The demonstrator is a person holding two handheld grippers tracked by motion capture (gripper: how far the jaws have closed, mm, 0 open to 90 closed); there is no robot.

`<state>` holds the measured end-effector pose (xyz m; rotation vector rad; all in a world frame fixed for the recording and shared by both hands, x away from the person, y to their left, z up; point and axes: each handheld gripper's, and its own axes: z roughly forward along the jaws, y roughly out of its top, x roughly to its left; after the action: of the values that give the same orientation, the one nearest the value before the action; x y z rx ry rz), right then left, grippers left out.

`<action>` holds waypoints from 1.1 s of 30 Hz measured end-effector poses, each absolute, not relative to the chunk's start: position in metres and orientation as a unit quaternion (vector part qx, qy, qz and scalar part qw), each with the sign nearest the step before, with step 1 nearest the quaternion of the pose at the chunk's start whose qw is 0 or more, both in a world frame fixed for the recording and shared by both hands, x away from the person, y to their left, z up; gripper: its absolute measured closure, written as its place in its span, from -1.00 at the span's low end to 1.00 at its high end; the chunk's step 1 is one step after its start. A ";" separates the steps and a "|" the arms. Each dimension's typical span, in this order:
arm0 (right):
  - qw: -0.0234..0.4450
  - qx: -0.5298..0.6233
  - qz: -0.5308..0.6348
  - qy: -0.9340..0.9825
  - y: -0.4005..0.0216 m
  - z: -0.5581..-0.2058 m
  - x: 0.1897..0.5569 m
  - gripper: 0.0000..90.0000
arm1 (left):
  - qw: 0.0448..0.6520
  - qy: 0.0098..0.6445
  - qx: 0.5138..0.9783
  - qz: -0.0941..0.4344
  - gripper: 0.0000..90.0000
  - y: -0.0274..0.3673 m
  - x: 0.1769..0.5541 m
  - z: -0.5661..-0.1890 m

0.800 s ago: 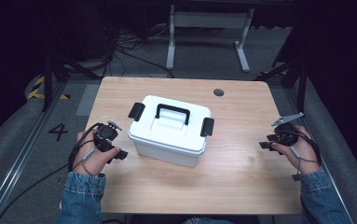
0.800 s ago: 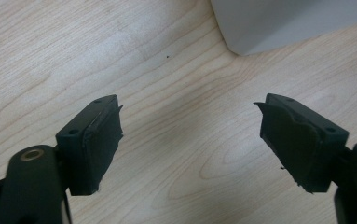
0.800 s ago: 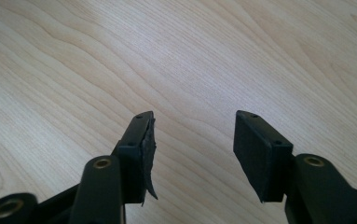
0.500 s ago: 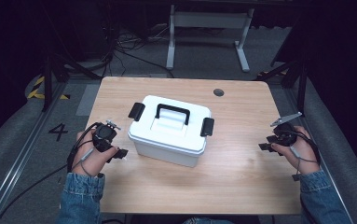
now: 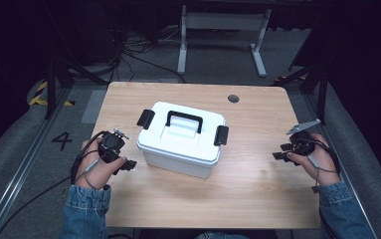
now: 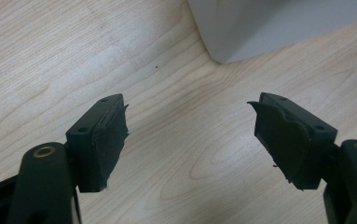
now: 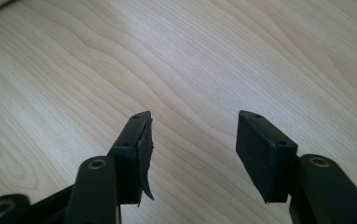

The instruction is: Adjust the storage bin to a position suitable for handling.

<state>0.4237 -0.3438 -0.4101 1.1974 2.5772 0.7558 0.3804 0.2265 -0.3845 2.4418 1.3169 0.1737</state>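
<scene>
Left gripper (image 5: 128, 164) gapes beside box (image 5: 182, 139) corner.

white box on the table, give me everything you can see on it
The white box looks like plastic, rectangular with rounded corners. Its lid is on, with a black handle lying across the top and a black latch at each end. It stands upright mid-table, slightly turned. Neither gripper touches it.

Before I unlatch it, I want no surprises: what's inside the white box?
Cannot tell. The white box sits closed, its lid on, with the black handle and both side latches on it; the opaque walls hide any contents.
</scene>
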 end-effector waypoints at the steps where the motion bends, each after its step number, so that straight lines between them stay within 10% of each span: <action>1: 0.100 0.405 0.256 0.872 -0.344 -0.410 0.424 0.04 | 0.180 0.466 0.864 0.061 -0.42 0.226 0.380 -0.384; 33: 0.105 0.271 0.328 0.899 -0.224 -0.303 0.453 0.05 | 0.193 0.465 0.862 0.055 -0.44 0.231 0.379 -0.377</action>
<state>0.4533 -0.2243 -0.3034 0.7998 2.6489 0.9654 0.3786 0.2315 -0.3773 2.4200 1.3057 0.1540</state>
